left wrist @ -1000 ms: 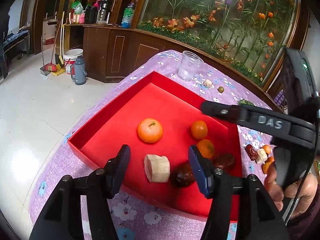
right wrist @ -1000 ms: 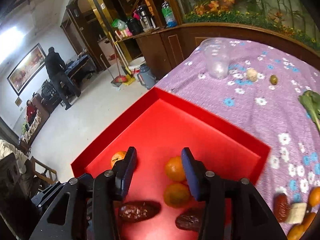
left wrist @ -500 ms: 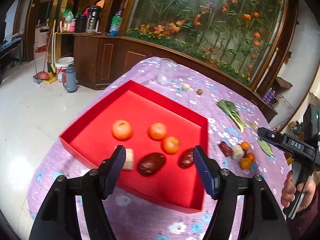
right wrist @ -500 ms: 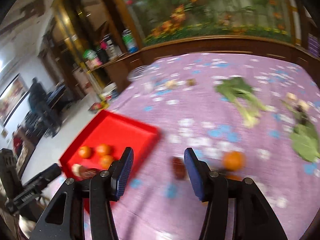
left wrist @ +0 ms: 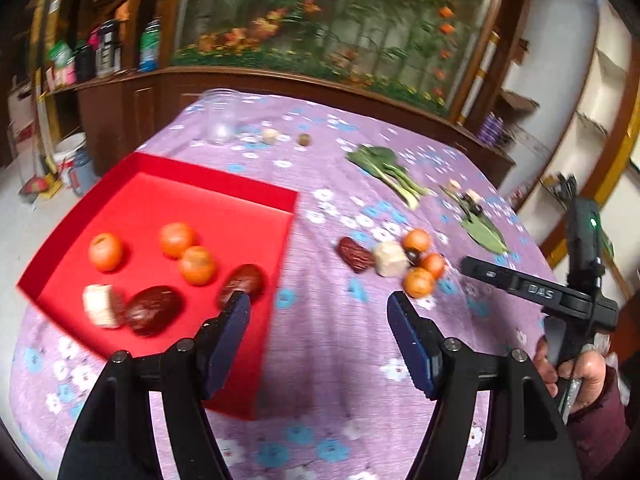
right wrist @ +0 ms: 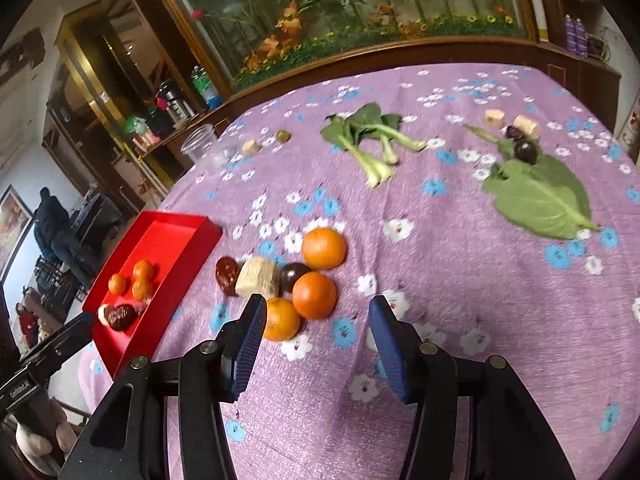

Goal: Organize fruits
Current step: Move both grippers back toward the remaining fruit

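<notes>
Oranges (right wrist: 314, 272) lay clustered on the purple cloth (right wrist: 440, 280) beside the red tray (right wrist: 160, 280); both the right gripper (right wrist: 316, 336) and left gripper (left wrist: 318, 336) hung spread and empty. Singling out the nearest orange would avoid nudging its neighbours.

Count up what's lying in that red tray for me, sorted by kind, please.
Oranges: 3
Dark red dates: 2
Pale chunk: 1
Total in the red tray: 6
</notes>
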